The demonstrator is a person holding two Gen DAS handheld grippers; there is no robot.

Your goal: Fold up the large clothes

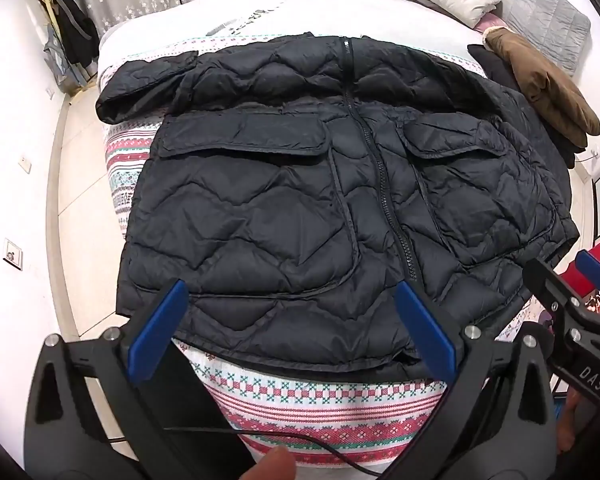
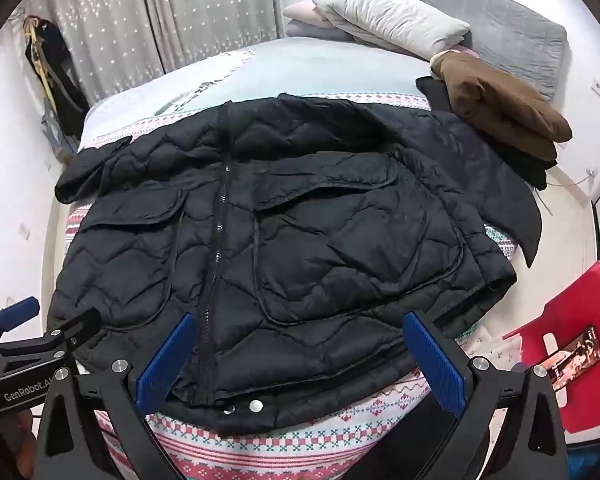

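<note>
One black jacket (image 1: 300,200) lies flat; two folded garments (image 1: 540,88) at two o'clock. Both grippers, left (image 1: 296,320) and right (image 2: 300,356), gape wide, empty.

- black quilted jacket (image 1: 300,200): right sleeve runs under the brown garment (image 1: 548,92), cuff hidden
- dark folded item (image 2: 440,92) under the brown garment, kind unclear
- red chair (image 2: 580,360) cut off by frame edge
- phone (image 2: 576,356) screen too small to read
</note>
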